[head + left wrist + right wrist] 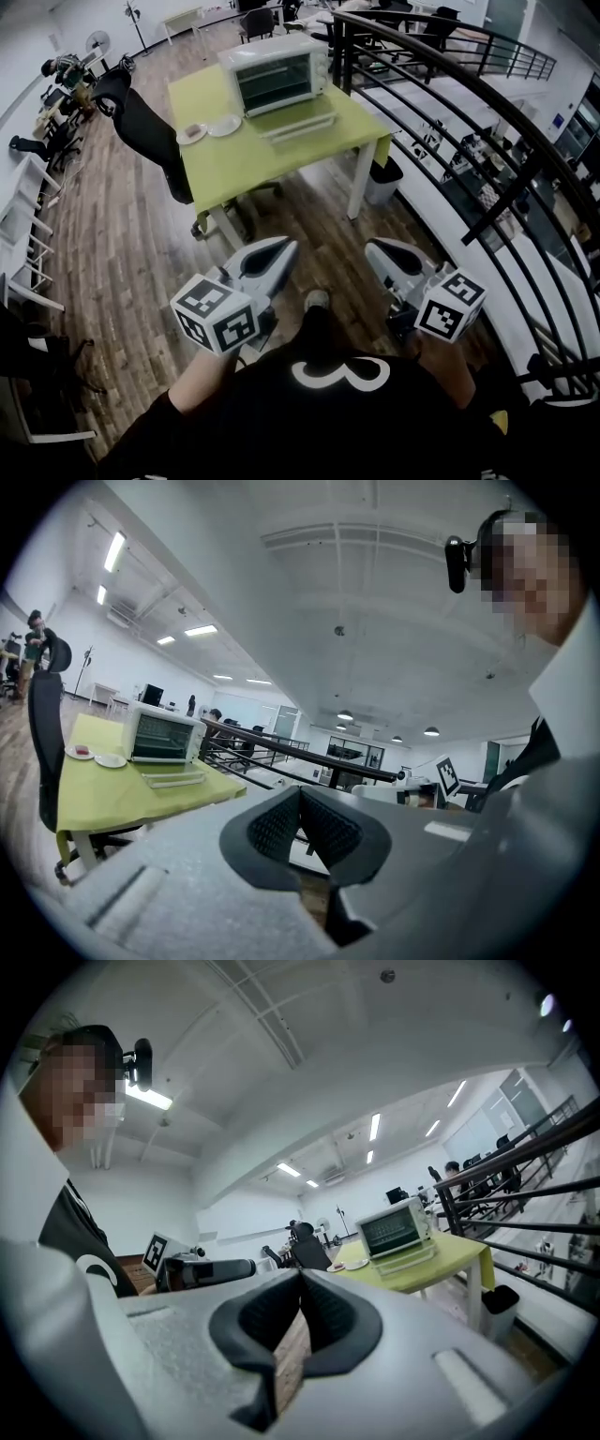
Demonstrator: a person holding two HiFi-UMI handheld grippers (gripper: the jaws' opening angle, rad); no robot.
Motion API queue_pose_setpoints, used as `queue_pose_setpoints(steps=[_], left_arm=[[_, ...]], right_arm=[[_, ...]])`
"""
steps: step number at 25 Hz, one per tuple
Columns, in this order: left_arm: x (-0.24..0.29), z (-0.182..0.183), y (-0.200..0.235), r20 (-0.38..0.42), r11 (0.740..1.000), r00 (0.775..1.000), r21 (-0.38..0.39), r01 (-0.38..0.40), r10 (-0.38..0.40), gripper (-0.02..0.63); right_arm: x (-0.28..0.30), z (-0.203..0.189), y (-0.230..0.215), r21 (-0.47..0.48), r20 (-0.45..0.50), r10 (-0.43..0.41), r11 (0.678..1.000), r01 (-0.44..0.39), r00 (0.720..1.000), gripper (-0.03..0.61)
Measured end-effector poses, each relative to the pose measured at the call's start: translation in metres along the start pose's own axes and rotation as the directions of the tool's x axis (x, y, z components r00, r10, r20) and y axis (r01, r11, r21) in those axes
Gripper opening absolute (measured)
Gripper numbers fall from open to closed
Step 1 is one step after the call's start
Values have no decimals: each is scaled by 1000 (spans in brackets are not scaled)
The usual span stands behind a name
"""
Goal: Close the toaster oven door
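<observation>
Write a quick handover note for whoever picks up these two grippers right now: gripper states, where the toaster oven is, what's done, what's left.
Left gripper: shut, empty, held low in front of the body.
Right gripper: shut, empty, beside it.
Toaster oven: on the far side of the green table, well ahead of both grippers. Its door is open, folded down flat in front of it.
Done: nothing yet; neither gripper is near the oven.
Left: walk up, lift the door and push it shut.
</observation>
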State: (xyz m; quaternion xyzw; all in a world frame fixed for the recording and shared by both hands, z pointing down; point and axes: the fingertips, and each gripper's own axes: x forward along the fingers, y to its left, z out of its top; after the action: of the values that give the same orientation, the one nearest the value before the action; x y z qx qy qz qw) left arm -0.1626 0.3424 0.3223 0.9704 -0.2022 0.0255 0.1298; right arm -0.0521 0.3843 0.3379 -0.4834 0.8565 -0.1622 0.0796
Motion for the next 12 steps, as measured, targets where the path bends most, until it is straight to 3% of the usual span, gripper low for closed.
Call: queue_pose_setpoints(steps=[5, 12], left_arm=[[38, -1, 41, -27, 1000, 1000, -12, 4, -4, 11], [110, 16, 131, -66, 998, 998, -59, -2, -2, 11]], right_arm=[[34, 0, -45, 31, -10, -16, 999, 16, 1000, 2], [112, 20, -123, 81, -45, -39, 996, 42, 998, 2]])
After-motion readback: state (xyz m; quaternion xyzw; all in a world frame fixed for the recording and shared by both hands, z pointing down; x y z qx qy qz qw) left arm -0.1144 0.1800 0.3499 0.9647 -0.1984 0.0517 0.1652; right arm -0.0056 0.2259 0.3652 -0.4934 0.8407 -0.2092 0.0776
